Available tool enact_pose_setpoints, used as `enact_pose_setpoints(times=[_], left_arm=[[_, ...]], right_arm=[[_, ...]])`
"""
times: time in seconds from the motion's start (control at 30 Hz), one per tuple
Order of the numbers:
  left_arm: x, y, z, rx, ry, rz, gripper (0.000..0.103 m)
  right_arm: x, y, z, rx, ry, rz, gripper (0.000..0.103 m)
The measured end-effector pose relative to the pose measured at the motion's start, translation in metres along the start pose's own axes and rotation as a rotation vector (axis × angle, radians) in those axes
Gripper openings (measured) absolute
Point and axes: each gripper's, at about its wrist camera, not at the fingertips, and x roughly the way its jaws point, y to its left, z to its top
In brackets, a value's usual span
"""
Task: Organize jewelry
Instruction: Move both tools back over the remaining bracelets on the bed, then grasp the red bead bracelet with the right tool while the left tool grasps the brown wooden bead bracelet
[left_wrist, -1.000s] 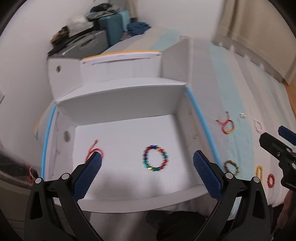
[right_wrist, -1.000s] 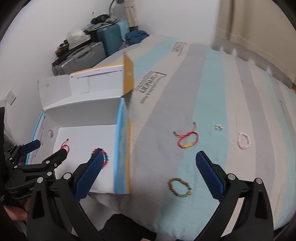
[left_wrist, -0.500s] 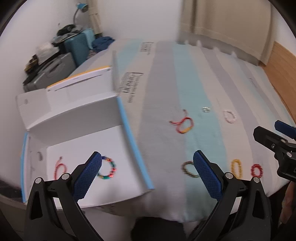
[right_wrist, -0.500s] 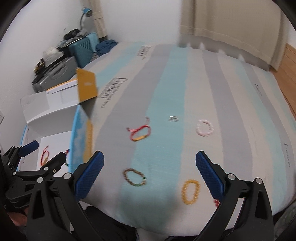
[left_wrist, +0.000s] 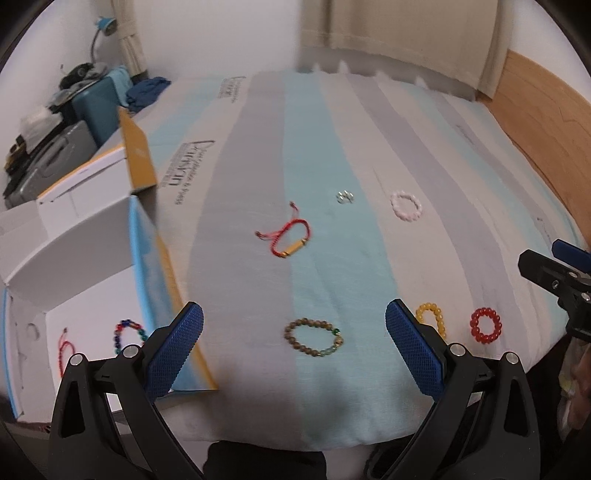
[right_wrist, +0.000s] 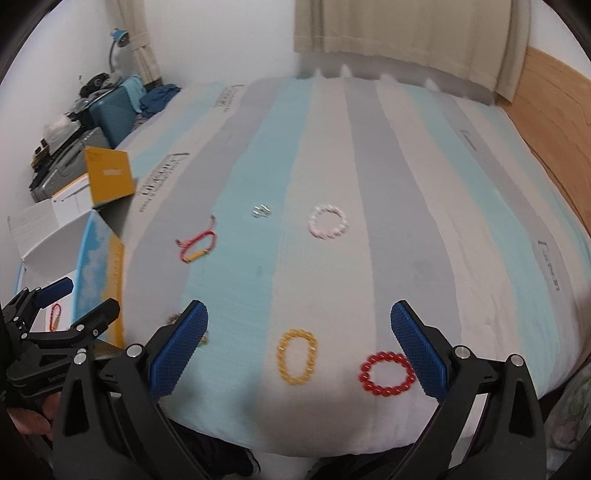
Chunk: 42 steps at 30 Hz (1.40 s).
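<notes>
Hovering wide-jawed and empty over the striped mattress (right_wrist: 369, 155): left gripper (left_wrist: 294, 345) above brown bead bracelet (left_wrist: 313, 337), right gripper (right_wrist: 299, 347) above yellow bracelet (right_wrist: 297, 356). Red bead bracelet (right_wrist: 387, 373) beside. Farther: red cord bracelet (left_wrist: 288, 236), pink bracelet (right_wrist: 328, 222). White box (left_wrist: 74, 243) at left holds two bracelets.

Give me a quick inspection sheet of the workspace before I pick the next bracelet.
Surface: striped grey, blue and white mattress, soft, nothing under the jewelry.
Job's things: open white cardboard box at left holding a multicoloured bead bracelet and a red cord bracelet; on the mattress a brown bead bracelet, yellow bead bracelet, red bead bracelet, pink bead bracelet, red cord bracelet with gold tube, small silver pieces.
Clutter: nothing seen.
Grippers: left tongs and right tongs open, empty.
Cables: nothing seen.
Surroundings: suitcases, beige curtain, wooden floor.
</notes>
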Motion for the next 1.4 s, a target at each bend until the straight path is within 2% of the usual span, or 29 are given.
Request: enact_pose_setpoints(times=[0.2, 0.5, 1.0, 1.17, 1.27, 1.4], left_arm=[[0.038, -0.014, -0.017, 0.036, 0.047, -0.007, 0.097], [0.083, -0.018, -0.035, 0.036, 0.098, -0.014, 0.097], [0.133, -0.028, -0.049, 0.042, 0.080, -0.052, 0.097], [0.148, -0.028, -0.056, 0.037, 0.100, -0.046, 0.097], [0.153, -0.030, -0.058, 0.035, 0.095, -0.037, 0.096], [0.151, -0.032, -0.060, 0.038, 0.086, -0.035, 0.084]], right_arm=[[0.029, -0.030, -0.022, 0.035, 0.046, -0.013, 0.095], [0.073, -0.062, -0.058, 0.064, 0.125, -0.037, 0.095], [0.125, -0.088, -0.087, 0.101, 0.215, -0.055, 0.095], [0.140, -0.097, -0.098, 0.123, 0.243, -0.060, 0.095], [0.147, -0.099, -0.104, 0.133, 0.256, -0.055, 0.091], [0.149, -0.101, -0.109, 0.137, 0.248, -0.055, 0.087]])
